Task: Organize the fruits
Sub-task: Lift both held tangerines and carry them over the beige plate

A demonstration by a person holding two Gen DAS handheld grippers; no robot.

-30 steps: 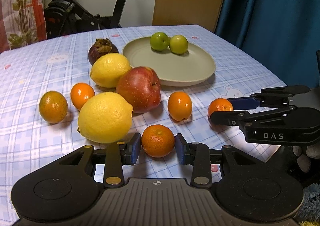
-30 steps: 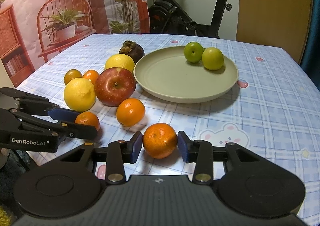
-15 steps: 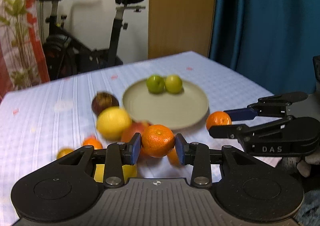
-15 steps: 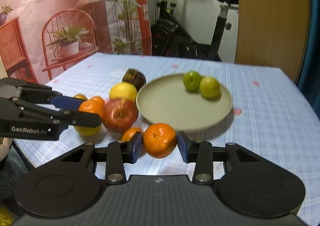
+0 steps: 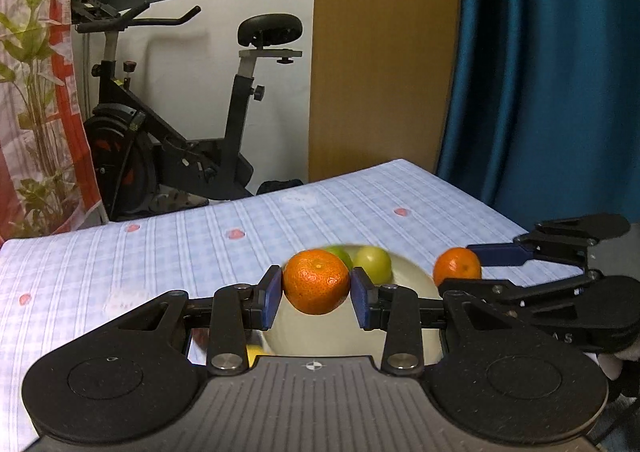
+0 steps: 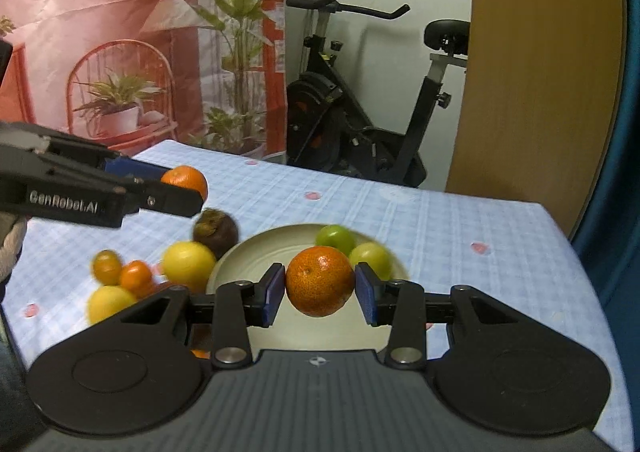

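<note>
My left gripper [image 5: 316, 296] is shut on a mandarin [image 5: 316, 279] and holds it in the air above the near side of the beige plate [image 5: 416, 276]. My right gripper [image 6: 320, 292] is shut on another mandarin [image 6: 319, 279], also raised over the plate [image 6: 256, 252]. Two green fruits [image 6: 335, 238] [image 6: 370, 256] lie at the plate's far side. In the right wrist view the left gripper [image 6: 176, 191] shows at the left with its mandarin [image 6: 187, 179]. In the left wrist view the right gripper [image 5: 472, 272] shows at the right with its mandarin [image 5: 456, 266].
On the blue checked tablecloth [image 6: 460, 236] left of the plate lie a dark mangosteen [image 6: 216, 230], two lemons [image 6: 188, 264] [image 6: 110, 302] and small mandarins [image 6: 107, 266] [image 6: 136, 276]. An exercise bike [image 5: 180, 123] stands beyond the table's far edge. A blue curtain [image 5: 552, 91] hangs at the right.
Both grippers have lifted their mandarins off the table and carried them forward over the plate. The loose fruits have dropped low and left in both views.
</note>
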